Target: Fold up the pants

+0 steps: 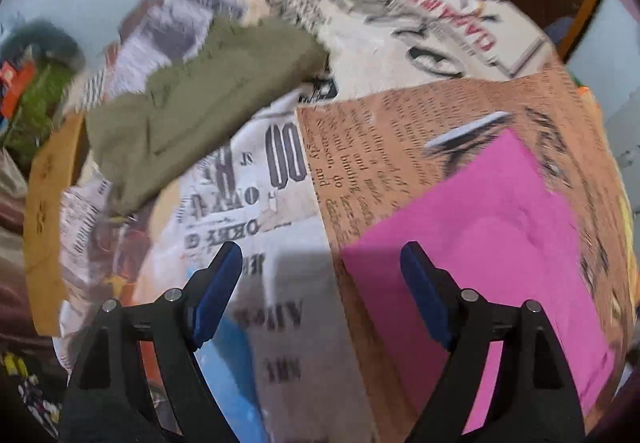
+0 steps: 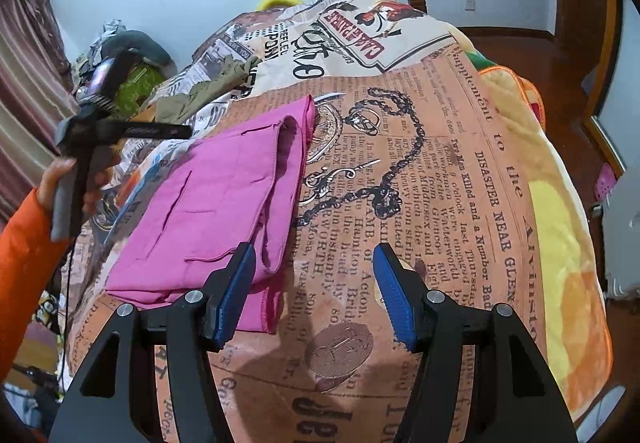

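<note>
On bed: pink pants [image 2: 208,203] folded flat on newsprint sheet [image 2: 420,183].
Both jaws apart, empty: left hand-held gripper [image 1: 320,291] hovers at pants' left edge, right hand-held gripper [image 2: 314,291] at near corner. Olive garment [image 1: 192,115] lies beyond pants.

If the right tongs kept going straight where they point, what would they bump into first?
Probably the newspaper-print bedspread. The right tongs are open and empty, and the pink pants lie just left of that line.

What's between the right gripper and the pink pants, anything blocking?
Nothing visible. The right gripper hangs open over the newspaper-print bedspread, its left finger overlapping the near edge of the folded pink pants in view. The olive garment lies well beyond.
</note>
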`<state>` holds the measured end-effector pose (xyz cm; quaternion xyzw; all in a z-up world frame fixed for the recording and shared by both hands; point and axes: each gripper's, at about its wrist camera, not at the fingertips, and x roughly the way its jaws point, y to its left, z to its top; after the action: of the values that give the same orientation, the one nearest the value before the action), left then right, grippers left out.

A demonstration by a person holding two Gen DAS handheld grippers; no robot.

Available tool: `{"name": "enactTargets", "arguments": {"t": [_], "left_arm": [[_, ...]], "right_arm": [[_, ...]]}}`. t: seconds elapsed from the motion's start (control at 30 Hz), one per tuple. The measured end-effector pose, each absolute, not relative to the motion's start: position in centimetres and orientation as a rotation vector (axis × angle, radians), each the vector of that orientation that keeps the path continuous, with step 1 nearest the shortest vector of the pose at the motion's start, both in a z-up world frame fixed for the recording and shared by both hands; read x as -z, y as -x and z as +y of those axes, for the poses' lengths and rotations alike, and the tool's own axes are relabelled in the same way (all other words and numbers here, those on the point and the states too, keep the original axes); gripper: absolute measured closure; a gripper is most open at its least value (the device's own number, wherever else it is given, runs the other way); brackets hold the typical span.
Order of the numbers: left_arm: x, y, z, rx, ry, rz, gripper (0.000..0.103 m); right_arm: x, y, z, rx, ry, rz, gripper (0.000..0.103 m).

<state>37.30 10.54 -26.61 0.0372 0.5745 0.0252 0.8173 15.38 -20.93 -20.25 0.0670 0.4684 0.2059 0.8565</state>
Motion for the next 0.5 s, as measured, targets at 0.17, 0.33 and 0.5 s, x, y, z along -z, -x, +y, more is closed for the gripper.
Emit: {"name": "enactTargets", "arguments": {"t": [0.17,0.33,0.5], "left_arm": [[30.3,-38.8,10.1,-0.064,-0.135,1.297,0.018],[29.8,-36.5,11.0,-0.07,-0.157,1.267,0.011],[29.0,-33.4,13.2,-0.097,-0.087,1.285,0.01]], "right_arm": [[20.8,-15.8,-21.2,-0.419,-0.14,0.999,0.046],[21.1,-16.1,-21.2,-0.422,-0.143,1.011,0.046],[20.7,-15.7,-20.8,-0.447,-0.145,0.995,0.046]]}}
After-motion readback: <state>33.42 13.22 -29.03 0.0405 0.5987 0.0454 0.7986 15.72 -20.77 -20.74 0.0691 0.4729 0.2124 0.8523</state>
